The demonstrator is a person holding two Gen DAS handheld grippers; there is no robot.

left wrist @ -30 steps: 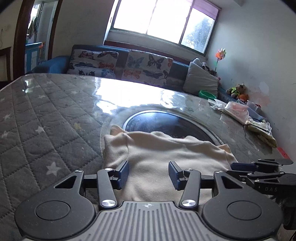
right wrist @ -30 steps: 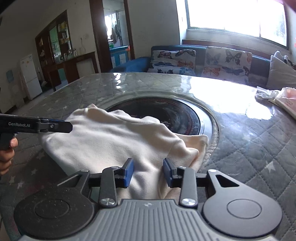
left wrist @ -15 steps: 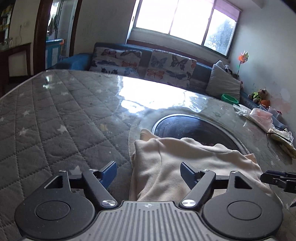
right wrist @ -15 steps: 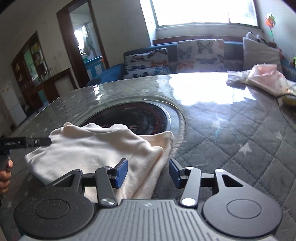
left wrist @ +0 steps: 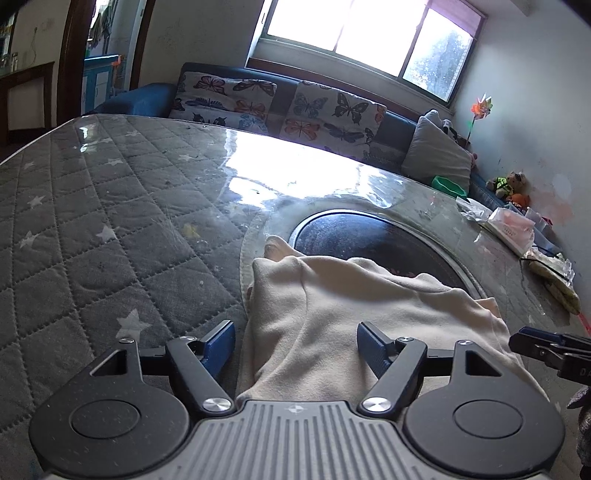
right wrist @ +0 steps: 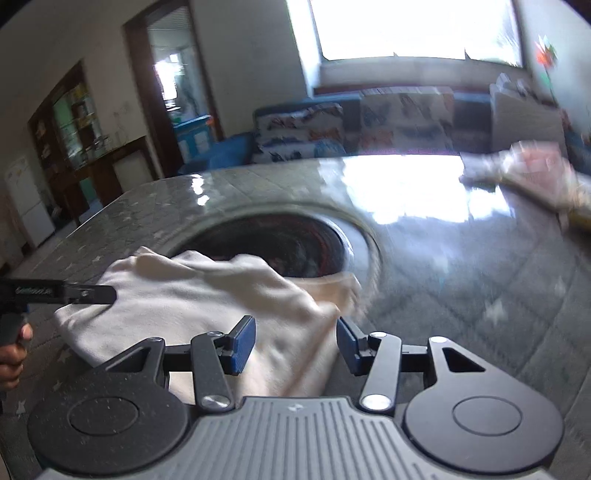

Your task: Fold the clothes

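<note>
Soft cream fleece garment, folded, on your grey quilted star-print worktop.
Your left tongs gape wide, freshly widened, straddling its left edge; right tongs stand apart over its right edge, gripping nothing.

A grey quilted desk with white stars carries a dark round inset at its middle. Behind the desk stands a blue sofa with butterfly cushions and a grey pillow. A bright window sits above the sofa. Plastic bags lie on the desk's right edge, a green bowl beyond them, and a soft toy beside the sofa's right end.
</note>
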